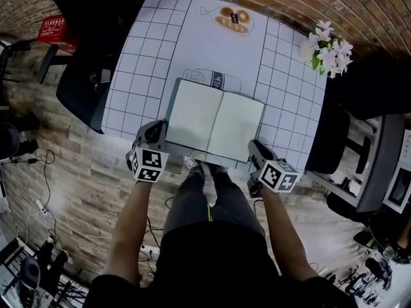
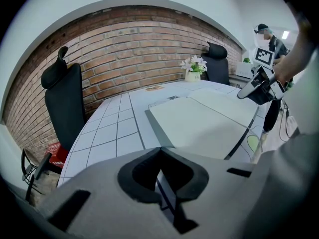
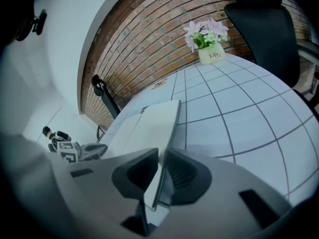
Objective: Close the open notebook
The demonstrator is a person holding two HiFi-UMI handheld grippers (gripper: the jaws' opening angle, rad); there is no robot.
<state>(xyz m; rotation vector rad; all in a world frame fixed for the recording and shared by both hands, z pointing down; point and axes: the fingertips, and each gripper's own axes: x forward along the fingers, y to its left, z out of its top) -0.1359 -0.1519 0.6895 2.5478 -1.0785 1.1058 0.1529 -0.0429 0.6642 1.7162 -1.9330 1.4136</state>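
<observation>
pinched notebook (image 1: 217,119), open flat at table (image 1: 154,37) near edge: right cover edge in right fingers (image 3: 189,178), left corner seemingly in left fingers (image 2: 134,176). needed smooth leftward arc of right cover, left side steadied.

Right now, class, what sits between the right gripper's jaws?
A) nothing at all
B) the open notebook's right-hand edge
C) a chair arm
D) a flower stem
B: in the right gripper view, the right gripper has its jaws closed on the right-hand edge of the open notebook, while the flowers stand far off at the corner of the table.
</observation>
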